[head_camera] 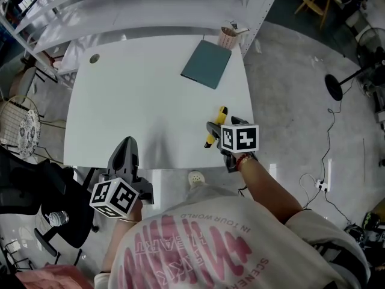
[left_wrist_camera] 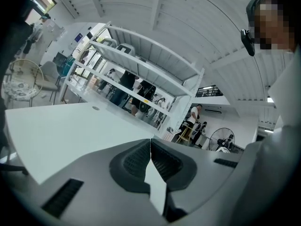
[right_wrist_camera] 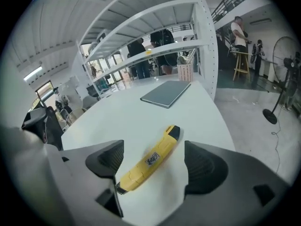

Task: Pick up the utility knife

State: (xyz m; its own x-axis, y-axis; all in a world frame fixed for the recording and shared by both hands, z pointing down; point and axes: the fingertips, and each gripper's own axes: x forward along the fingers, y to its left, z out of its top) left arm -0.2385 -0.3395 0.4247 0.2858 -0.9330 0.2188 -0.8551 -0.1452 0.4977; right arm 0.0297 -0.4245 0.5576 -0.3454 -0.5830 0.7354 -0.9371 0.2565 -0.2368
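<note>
Left claw: the left claw (head_camera: 127, 143) (left_wrist_camera: 150, 147) is clenched, its pads meeting with nothing between them. It hangs at the near edge of the surface, well apart from the knife, and is judged to have no part in this step.
Surface: the white rectangular surface (head_camera: 138, 95) (right_wrist_camera: 122, 117) carries the knife near its near right corner. A grey-green flat pad (head_camera: 206, 64) and a pink perforated cup (head_camera: 228, 37) lie at the far right, well apart from the knife.
Task object: the yellow plastic utility knife with black ends (head_camera: 222, 112) (right_wrist_camera: 163, 146) lies flat and slanted on the surface.
Right claw: the right claw (head_camera: 218, 129) (right_wrist_camera: 155, 160) is released and tilted downward. Its pads stand wide apart on either side of the knife handle, and neither presses on it.
Step in hand: approach and straddle, judged nearly complete; no grasp is made yet.
Next move: calls for lowering until the pads flank the handle, closing across its narrow width near the middle, then lifting.
Writing, knife: a small dark-printed sticker (right_wrist_camera: 151, 159) sits mid-handle; it is too small to read.
Writing, marker cubes: the marker cubes (head_camera: 239, 138) show black-and-white square patterns only, no letters.
Writing, shirt: the pink print on the white shirt (head_camera: 210, 245) reads "IN YOUR WORLD"; the rest is not legible.
</note>
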